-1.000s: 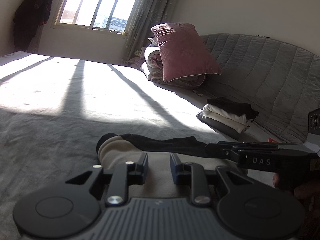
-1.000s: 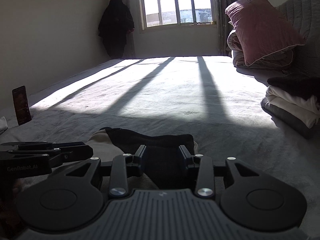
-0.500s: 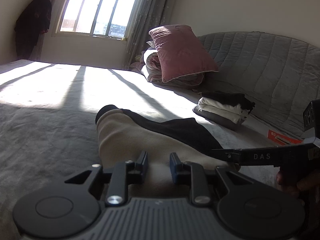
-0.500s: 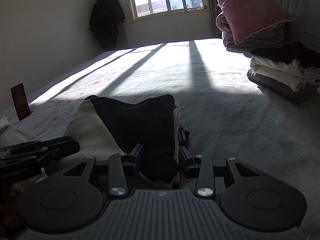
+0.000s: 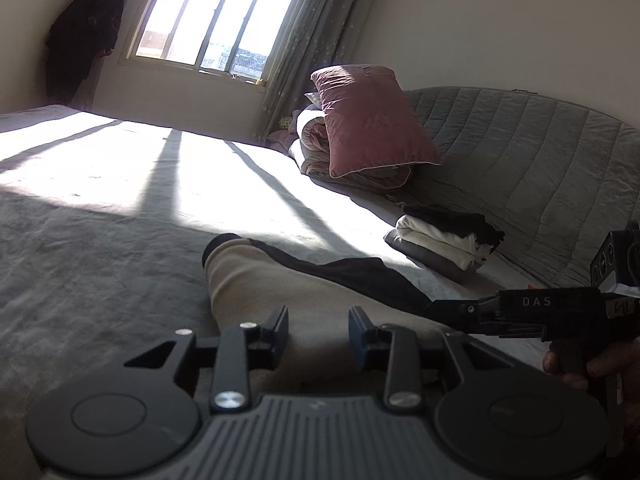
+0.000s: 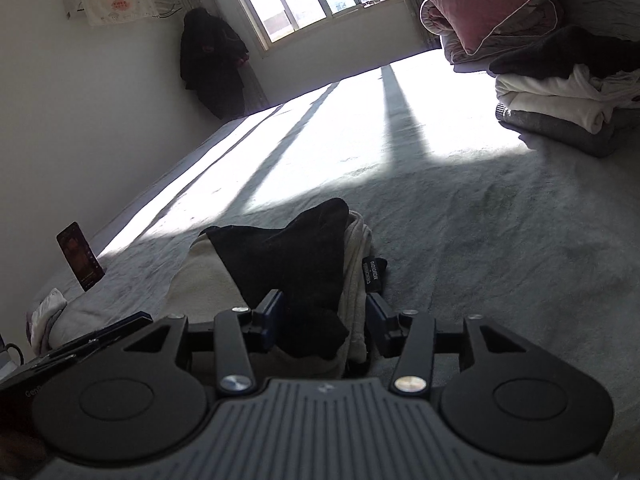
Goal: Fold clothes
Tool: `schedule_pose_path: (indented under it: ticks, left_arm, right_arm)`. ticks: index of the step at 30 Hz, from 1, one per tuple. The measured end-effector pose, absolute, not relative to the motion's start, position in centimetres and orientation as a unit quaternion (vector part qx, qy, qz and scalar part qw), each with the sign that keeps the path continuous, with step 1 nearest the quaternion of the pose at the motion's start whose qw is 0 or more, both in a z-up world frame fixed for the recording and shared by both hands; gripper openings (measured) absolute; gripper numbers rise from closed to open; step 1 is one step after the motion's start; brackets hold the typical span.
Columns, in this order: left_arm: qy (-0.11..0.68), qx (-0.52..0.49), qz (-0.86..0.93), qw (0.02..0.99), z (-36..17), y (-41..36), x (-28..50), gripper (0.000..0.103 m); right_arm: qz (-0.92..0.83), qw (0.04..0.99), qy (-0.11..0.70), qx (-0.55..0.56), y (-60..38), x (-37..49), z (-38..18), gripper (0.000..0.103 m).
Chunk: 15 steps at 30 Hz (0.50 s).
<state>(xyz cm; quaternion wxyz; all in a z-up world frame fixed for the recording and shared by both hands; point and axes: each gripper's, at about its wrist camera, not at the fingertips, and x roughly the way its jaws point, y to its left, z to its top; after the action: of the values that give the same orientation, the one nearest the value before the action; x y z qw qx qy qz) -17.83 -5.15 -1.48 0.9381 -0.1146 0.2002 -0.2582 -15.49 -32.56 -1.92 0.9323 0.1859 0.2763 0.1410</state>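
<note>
Sunlight from the barred window [image 5: 216, 26] falls in wide stripes across the grey bed [image 5: 80, 248] that fills both views. On its near part lies the garment [image 5: 256, 280], beige with a black panel, bunched rather than flat.

My left tongs [image 5: 318, 330] sit low over the beige cloth with a gap between the fingers; I see fabric under and between them but cannot tell whether they pinch any of it. My right tongs [image 6: 325, 320] have a fold of the garment, black over beige, standing up between their fingers [image 6: 274, 314]; the pads look parted and I cannot tell if they press the cloth. A small black label [image 6: 372, 276] hangs off the garment's right edge just beside the right finger. From the left camera, the right tongs come in from the right, held by a hand [image 5: 580, 364], tips at the black panel.

Far right on the bed, well apart from the garment, is a stack of folded clothes [image 6: 560, 100]: grey at the bottom, white in the middle, black on top. Beyond it a pink pillow [image 5: 372, 120] leans on rolled bedding against the quilted grey headboard [image 5: 540, 160]. A dark coat [image 6: 212, 60] hangs in the far left corner, and a phone [image 6: 80, 256] stands propped at the bed's left edge.
</note>
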Motion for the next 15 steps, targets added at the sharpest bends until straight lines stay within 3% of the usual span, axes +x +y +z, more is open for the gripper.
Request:
schedule_pose_path:
  ticks: [4,6,7,9,15]
  left_arm:
    - [0.197,-0.13,-0.258,0.937,-0.6,-5.3,-16.9,0.034]
    - [0.204,-0.123,-0.261,0.936,-0.7,-5.6,-16.7,0.039]
    - [0.211,-0.119,-0.264,0.934,-0.9,-5.9,-16.6,0.046]
    - [0.225,-0.097,-0.264,0.933,-1.7,-6.6,-16.8,0.051]
    - [0.21,-0.052,-0.27,0.938,-0.8,-6.8,-18.3,0.064]
  right_arm:
    - [0.144,0.921,0.284,0.226,-33.2,-15.3,-2.0,0.054]
    - [0.144,0.912,0.291,0.251,-33.5,-15.0,-2.2,0.058]
    - [0.143,0.907,0.295,0.263,-33.7,-14.9,-2.3,0.06]
    - [0.14,0.898,0.304,0.286,-34.1,-14.6,-2.7,0.069]
    - [0.138,0.875,0.323,0.334,-35.1,-14.3,-3.5,0.073]
